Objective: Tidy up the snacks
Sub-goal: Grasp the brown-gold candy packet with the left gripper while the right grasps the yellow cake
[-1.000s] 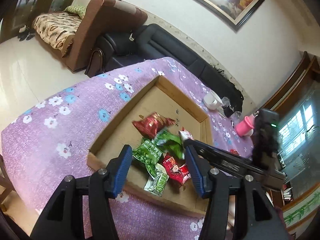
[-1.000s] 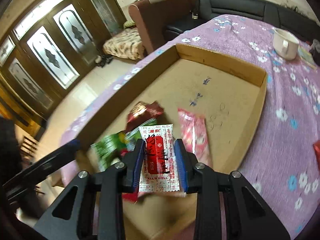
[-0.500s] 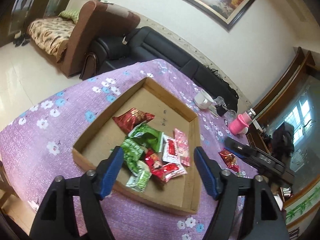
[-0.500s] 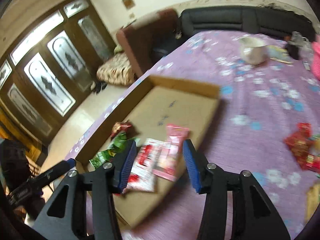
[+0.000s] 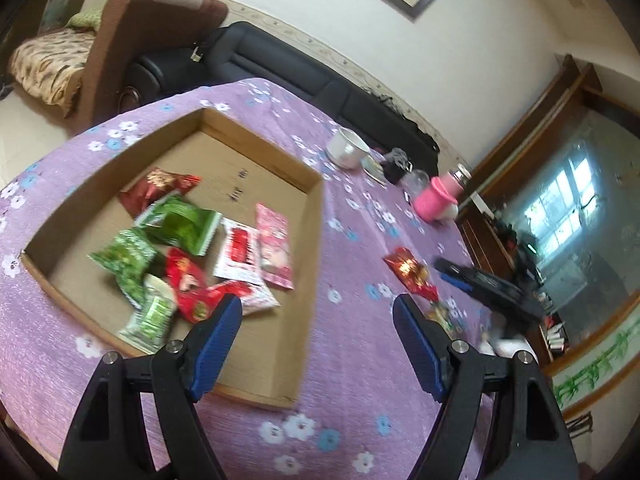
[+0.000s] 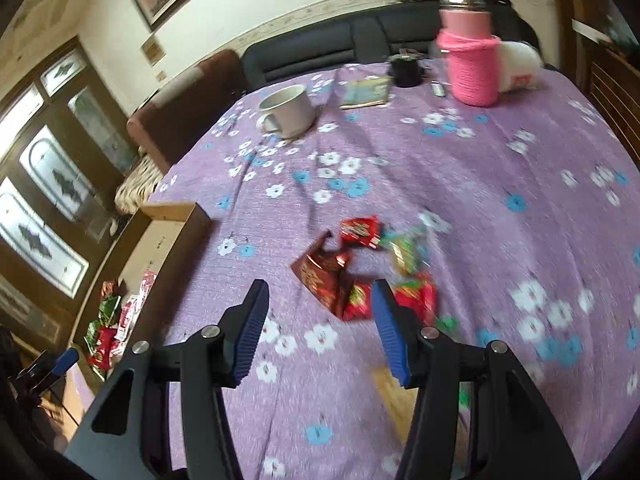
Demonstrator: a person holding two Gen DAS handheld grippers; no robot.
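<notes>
A shallow cardboard tray (image 5: 312, 216) lies on the purple flowered tablecloth and holds several red, green, white and pink snack packets (image 5: 192, 252). My left gripper (image 5: 316, 344) is open and empty, above the tray's near right corner. My right gripper (image 6: 316, 328) is open and empty, just short of a loose pile of red and green snack packets (image 6: 352, 276) on the cloth. That pile also shows in the left wrist view (image 5: 412, 274), with the right gripper (image 5: 480, 284) beside it. The tray's corner (image 6: 176, 216) shows at the left of the right wrist view.
A white mug (image 6: 288, 114), a pink-sleeved bottle (image 6: 472, 68), a booklet (image 6: 366, 94), a black cup (image 6: 406, 72) and a white container (image 6: 518, 68) stand at the table's far side. A black sofa (image 5: 280, 76) runs behind the table. A yellowish packet (image 6: 396, 396) lies below my right gripper.
My right gripper let go of the white and red packet in the tray, opened, and swung right to the loose pile. My left gripper opened wider and shifted right.
</notes>
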